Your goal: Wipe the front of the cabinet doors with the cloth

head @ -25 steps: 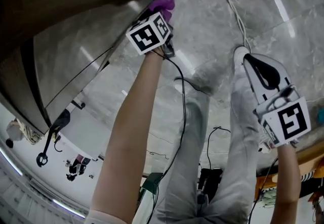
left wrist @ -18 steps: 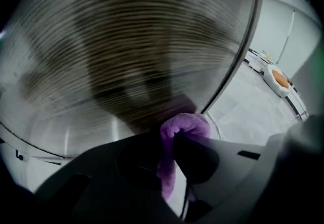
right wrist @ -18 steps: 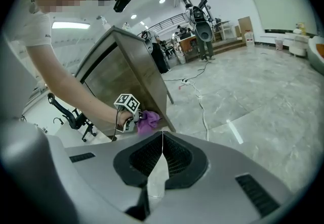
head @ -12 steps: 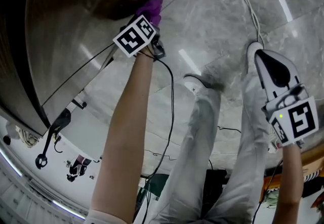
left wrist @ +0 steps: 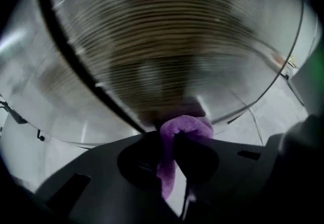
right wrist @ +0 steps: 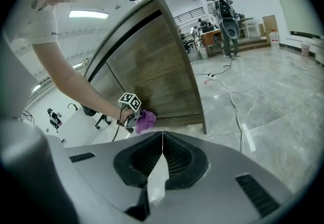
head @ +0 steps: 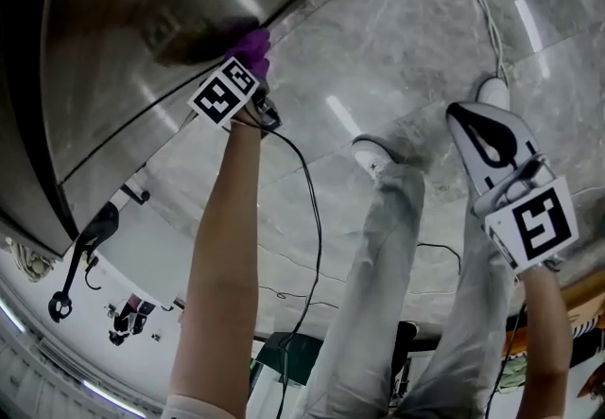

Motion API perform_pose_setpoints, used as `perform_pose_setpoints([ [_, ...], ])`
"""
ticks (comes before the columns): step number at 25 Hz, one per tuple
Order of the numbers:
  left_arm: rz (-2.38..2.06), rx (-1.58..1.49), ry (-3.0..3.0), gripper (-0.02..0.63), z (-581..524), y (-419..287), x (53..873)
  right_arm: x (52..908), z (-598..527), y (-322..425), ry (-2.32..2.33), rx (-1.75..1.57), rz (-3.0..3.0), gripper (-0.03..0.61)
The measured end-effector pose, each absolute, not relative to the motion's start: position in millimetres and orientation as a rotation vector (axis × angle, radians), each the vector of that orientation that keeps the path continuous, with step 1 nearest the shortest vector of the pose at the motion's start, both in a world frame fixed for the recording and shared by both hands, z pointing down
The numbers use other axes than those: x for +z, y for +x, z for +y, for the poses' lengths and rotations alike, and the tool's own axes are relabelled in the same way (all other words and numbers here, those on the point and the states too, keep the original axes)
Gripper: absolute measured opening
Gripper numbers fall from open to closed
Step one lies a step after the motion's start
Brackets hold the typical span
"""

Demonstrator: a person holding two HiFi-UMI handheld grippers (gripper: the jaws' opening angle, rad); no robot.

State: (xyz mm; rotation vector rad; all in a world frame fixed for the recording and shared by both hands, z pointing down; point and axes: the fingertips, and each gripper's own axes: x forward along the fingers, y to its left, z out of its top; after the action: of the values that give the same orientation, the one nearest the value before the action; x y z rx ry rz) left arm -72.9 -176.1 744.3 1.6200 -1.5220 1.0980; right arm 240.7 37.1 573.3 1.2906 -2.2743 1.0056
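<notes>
Fingers, left: left gripper (left wrist: 174,136) clenched on the purple cloth (left wrist: 185,125); a fold is bunched past the tips and a tail hangs down between the jaws.
Fingers, right: right gripper (right wrist: 162,139) closed on nothing, jaws meeting edge to edge; it is held well away from the work, beside the person's leg (head: 378,256).
Cloth, position: pressed against the lower face of the wooden cabinet door (head: 132,20), just beside a dark seam (left wrist: 76,66).
Step, judged: wiping stroke under way on the lower door; most of the door front probably remains to be covered.
Risk one: the cloth could work out of the grip, since only a fold is pinched and rubbing drags on it.
Risk two: hard jaw tips could scrape the wood if pressure flattens the bunched fold.
Risk three: the black cable (head: 317,218) trailing from the left gripper could snag as the arm sweeps.
Change, left: one second ago the cloth sat at the door's bottom corner; now it lies further in on the door face, away from that corner.
Change, right: still shut and idle at the side.
</notes>
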Motion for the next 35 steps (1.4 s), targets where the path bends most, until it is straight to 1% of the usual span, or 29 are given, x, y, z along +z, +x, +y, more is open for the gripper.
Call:
perform_pose_setpoints([
  [3, -1.538, 1.100, 1.582, 0.058, -173, -111, 741, 578, 38, 219, 1.214, 0.973, -2.277, 0.028],
  [5, -1.493, 1.120, 1.616, 0.061, -171, -120, 739, 576, 36, 209, 1.194, 0.964, -2.279, 0.028],
  [8, -1.478, 1.125, 1.648, 0.060, -168, -125, 731, 567, 26, 200, 1.209, 0.954, -2.286, 0.028],
  [11, -1.490, 1.051, 1.655, 0.058, -157, -128, 715, 552, 16, 191, 1.214, 0.943, -2.298, 0.028],
  [15, -1.380, 0.957, 1.765, 0.058, -119, -104, 680, 532, 11, 176, 1.126, 0.911, -2.335, 0.028],
  [20, -1.305, 0.877, 1.984, 0.058, -80, -66, 596, 495, 7, 152, 0.990, 0.860, -2.396, 0.028],
  [23, -1.357, 0.776, 2.041, 0.058, -60, -51, 536, 464, 6, 144, 0.917, 0.822, -2.437, 0.028],
  [30, -1.561, 0.478, 2.031, 0.058, -19, -23, 406, 386, 4, 153, 0.761, 0.724, -2.497, 0.028],
  [35, -1.627, 0.310, 2.060, 0.058, -3, -12, 315, 313, 5, 173, 0.789, 0.608, -2.544, 0.028],
])
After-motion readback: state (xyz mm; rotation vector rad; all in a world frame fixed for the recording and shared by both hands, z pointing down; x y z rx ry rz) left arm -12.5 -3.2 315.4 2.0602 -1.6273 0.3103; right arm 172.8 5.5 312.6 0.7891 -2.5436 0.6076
